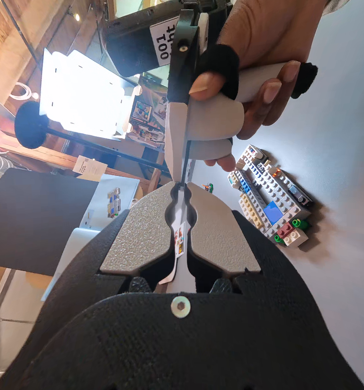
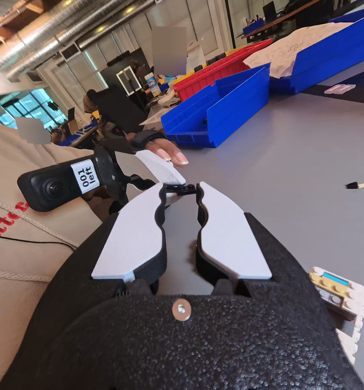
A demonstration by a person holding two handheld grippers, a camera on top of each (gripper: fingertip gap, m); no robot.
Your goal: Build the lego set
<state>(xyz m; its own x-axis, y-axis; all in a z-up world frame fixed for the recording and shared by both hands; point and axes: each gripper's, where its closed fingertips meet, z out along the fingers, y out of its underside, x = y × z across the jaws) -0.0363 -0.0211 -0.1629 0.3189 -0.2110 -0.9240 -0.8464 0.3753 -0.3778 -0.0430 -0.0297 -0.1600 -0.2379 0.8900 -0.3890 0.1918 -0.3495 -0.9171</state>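
Both grippers clamped on one small black brick piece (image 2: 184, 191) above the grey table (image 2: 282, 168), left gripper (image 1: 182, 184) and right gripper (image 2: 181, 191) tip to tip, half-built brick model (image 1: 269, 196) lying nearby, unfinished.

Matt plastic brick model (image 1: 269, 196), studded.

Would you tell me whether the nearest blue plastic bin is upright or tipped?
Upright: the blue plastic bin sits on its base on the grey table, open side up.

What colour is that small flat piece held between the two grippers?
Black. The small flat piece shows best in the right wrist view, at the fingertips of both grippers.
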